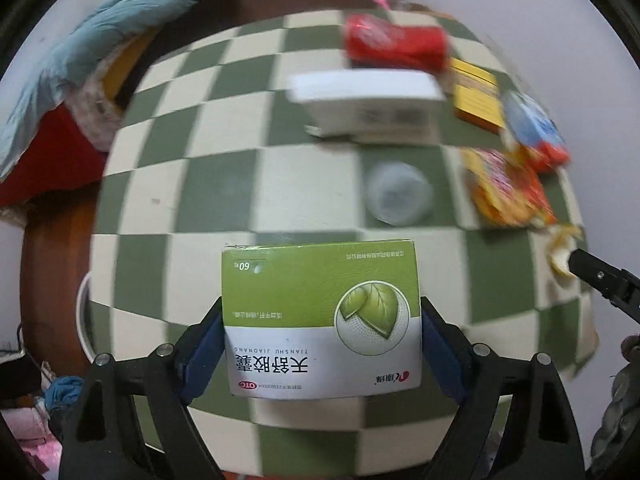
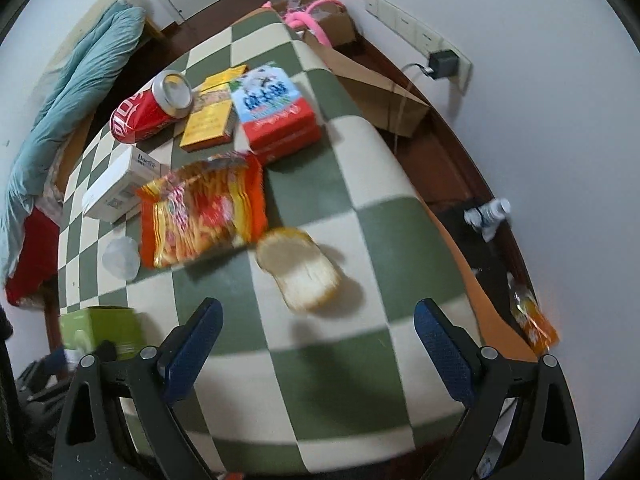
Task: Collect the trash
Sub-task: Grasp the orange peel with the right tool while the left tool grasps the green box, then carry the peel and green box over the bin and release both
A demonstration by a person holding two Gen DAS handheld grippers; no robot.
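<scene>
My left gripper (image 1: 322, 340) is shut on a green and white medicine box (image 1: 320, 312), held above the checkered table (image 1: 192, 168); the box also shows in the right wrist view (image 2: 102, 330). My right gripper (image 2: 316, 344) is open and empty, just short of a curled orange peel (image 2: 298, 274). On the table lie an orange noodle wrapper (image 2: 202, 210), a red cola can (image 2: 150, 110), a white box (image 2: 116, 184), a yellow box (image 2: 210, 118), a blue and red packet (image 2: 276, 110) and a clear plastic lid (image 2: 120, 258).
A brown paper bag (image 2: 376, 92) stands past the table's far right edge. A cardboard box with pink cord (image 2: 320, 16) sits behind it. A blue blanket (image 2: 68, 96) lies at the left. An orange wrapper (image 2: 534, 320) and a small bottle (image 2: 488, 212) lie on the floor by the wall.
</scene>
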